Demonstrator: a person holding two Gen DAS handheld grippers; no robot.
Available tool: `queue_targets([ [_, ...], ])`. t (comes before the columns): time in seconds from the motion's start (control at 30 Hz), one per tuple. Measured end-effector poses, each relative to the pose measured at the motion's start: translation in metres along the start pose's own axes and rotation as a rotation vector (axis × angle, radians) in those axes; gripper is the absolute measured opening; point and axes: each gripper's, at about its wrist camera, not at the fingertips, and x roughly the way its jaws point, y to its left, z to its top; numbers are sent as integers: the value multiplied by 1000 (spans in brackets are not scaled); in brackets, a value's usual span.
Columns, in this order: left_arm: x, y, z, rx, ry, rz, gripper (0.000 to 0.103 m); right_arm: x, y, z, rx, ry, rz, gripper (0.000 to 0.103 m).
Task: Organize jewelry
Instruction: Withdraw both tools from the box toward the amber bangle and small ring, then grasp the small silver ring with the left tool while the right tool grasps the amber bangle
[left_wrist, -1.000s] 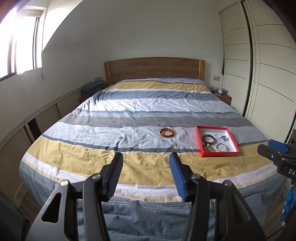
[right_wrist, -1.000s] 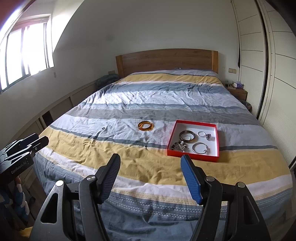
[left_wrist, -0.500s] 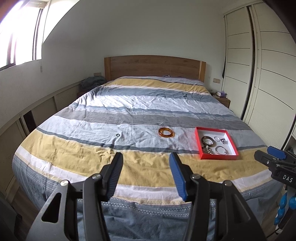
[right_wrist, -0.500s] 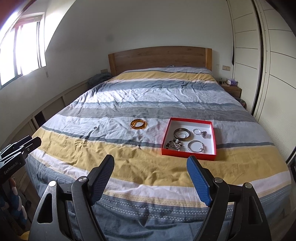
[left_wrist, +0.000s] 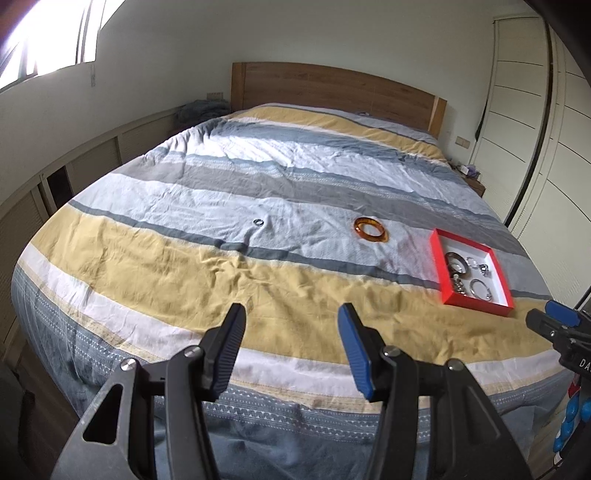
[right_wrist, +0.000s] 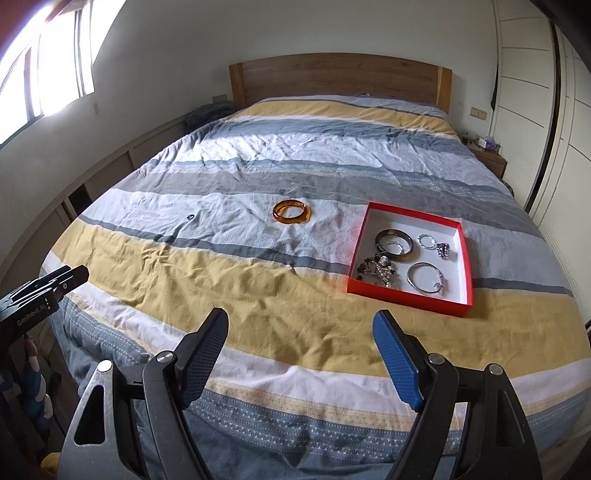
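Observation:
An amber bangle (left_wrist: 371, 229) (right_wrist: 291, 216) and a small silver ring (left_wrist: 258, 222) (right_wrist: 190, 217) lie loose on the striped bed cover. A red tray (left_wrist: 436, 258) (right_wrist: 357, 254) to their right holds several silver bracelets, rings and a chain piece. My left gripper (left_wrist: 291, 332) is open and empty above the near yellow stripe, well short of the ring. My right gripper (right_wrist: 301, 341) is open and empty, short of the tray. Each gripper shows at the edge of the other's view.
The bed (right_wrist: 258, 295) fills the room's middle, with a wooden headboard (right_wrist: 332, 74) at the far end. Low cabinets (left_wrist: 92, 155) run along the left wall under a window. White wardrobe doors (right_wrist: 554, 110) and a bedside table (right_wrist: 487, 158) stand on the right.
Both grippers have moved forward and down toward the bed, so the jewelry looks nearer. The right gripper's jaws have opened wider. Nothing was picked up.

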Motion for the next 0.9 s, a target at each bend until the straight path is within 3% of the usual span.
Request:
queue_targets([
  [0.43,159,68,79,-123,101,55,50,160,-2,99,-34,118,93,76],
  [0.67,251,87,112,-123,144,12,50,258,-3,143,0,167,113,71],
  [0.9,322,78,120,-63,186,7,50,329,-8,160,17,198,115,70],
])
